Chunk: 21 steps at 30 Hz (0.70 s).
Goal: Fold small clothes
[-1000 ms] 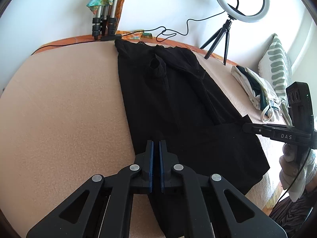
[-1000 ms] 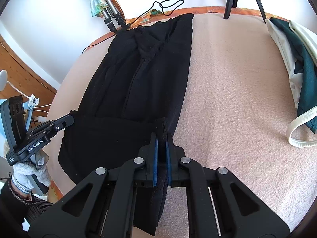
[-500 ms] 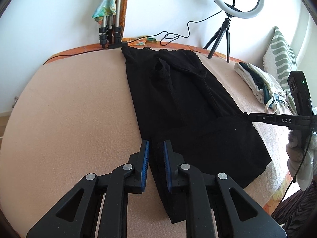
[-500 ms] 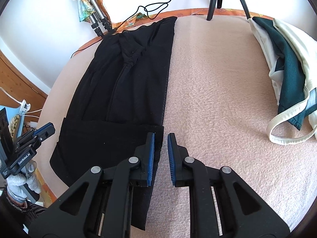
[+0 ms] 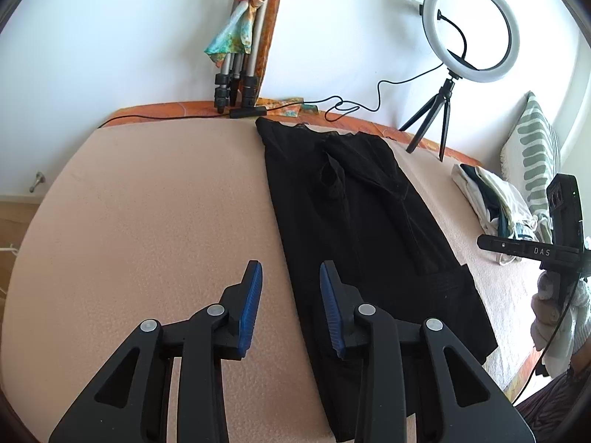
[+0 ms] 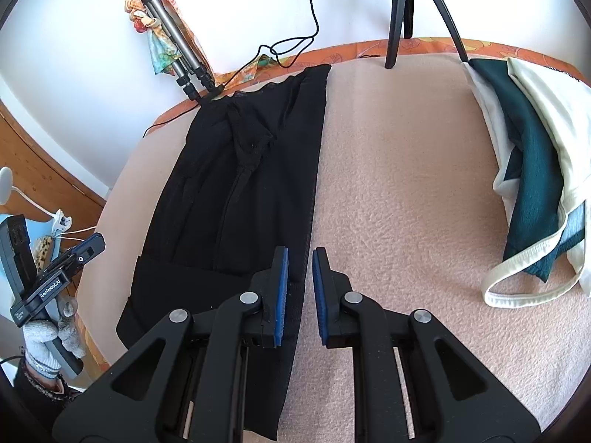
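A black garment [image 5: 369, 229] lies flat in a long strip on the pink blanket [image 5: 166, 221], its near end folded over. My left gripper [image 5: 291, 280] is open and empty, raised over the garment's left edge. My right gripper [image 6: 299, 262] is open and empty, raised over the garment's right edge [image 6: 314, 170]. Each gripper shows in the other's view: the right one [image 5: 532, 251] at the far right, the left one [image 6: 62, 273] at the far left.
A pile of white and dark green clothes [image 6: 532, 170] lies on the blanket at the right. A ring light on a tripod [image 5: 469, 29] stands at the back. Folded tripod legs [image 5: 236, 85] and a cable lean at the wall. A striped pillow [image 5: 535, 162] lies beyond the pile.
Both grippers were shut on the garment's near edges a second ago. They have opened, let the cloth go, and lifted back. The garment now lies flat.
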{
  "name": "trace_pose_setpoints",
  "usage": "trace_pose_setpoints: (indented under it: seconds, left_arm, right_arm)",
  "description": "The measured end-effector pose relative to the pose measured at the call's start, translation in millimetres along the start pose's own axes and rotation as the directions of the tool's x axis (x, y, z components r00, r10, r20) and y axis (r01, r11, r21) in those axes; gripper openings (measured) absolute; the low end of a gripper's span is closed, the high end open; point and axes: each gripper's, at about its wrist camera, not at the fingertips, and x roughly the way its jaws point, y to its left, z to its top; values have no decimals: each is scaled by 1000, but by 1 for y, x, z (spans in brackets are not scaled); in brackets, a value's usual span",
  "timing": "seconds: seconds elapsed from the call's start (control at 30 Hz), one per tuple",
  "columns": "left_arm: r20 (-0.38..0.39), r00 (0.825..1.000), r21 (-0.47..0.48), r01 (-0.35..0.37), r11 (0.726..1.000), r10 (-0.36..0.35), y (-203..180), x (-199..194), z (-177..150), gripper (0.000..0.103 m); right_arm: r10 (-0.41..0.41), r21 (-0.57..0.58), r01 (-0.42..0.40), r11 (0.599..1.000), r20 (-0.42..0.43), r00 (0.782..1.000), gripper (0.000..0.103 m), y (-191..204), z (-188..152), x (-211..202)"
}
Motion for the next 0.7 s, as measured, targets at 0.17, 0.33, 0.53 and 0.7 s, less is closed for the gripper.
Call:
trace_pose_setpoints:
  seconds: [0.17,0.33,0.53,0.7]
  left_arm:
    - [25,999,-57,43,997,-42,13,4,34,42]
    - [49,997,-60,71,996,-68,24,19,73,48]
    - [25,994,-87,104,991,-102,41,54,102,48]
    - [5,991,-117,133,984,-133,56,86,118,48]
  right_arm:
    - [5,7,-6,1000,21,1000,16,-2,24,-2]
    - [7,-5,-6,1000,64,998,43,-5,57,-2]
    - [46,-45,-44,998,56,997,43,-13,102,19]
    - [96,-38,-95,995,21,995,43,-22,135,54]
